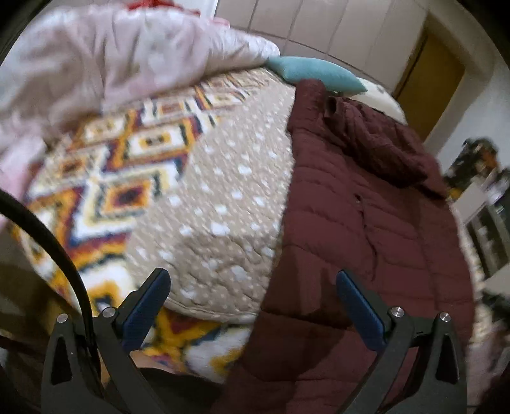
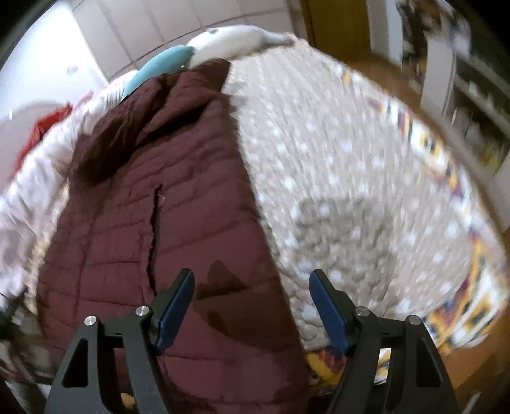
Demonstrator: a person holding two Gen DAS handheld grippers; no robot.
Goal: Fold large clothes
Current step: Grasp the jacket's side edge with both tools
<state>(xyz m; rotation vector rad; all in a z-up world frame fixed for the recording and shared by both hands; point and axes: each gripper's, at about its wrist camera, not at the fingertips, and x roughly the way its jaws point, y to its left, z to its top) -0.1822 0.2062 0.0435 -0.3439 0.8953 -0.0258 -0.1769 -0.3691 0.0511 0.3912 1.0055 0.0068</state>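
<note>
Maroon quilted jacket (image 1: 366, 203) lies flat on dotted beige bedspread (image 1: 223, 191), from 1 to 5 o'clock in left view. Left gripper (image 1: 253, 280) and right gripper (image 2: 251, 280): fingers wide apart, holding nothing.

A bed fills the middle of both views, covered by a beige dotted quilt (image 1: 223, 178) over a bright patterned blanket (image 1: 105, 178). A teal pillow (image 1: 315, 74) lies at its far end. Pale panelled wall (image 1: 318, 28) above, yellow door (image 1: 430, 82) upper right, wooden floor (image 2: 478, 360) lower right.
</note>
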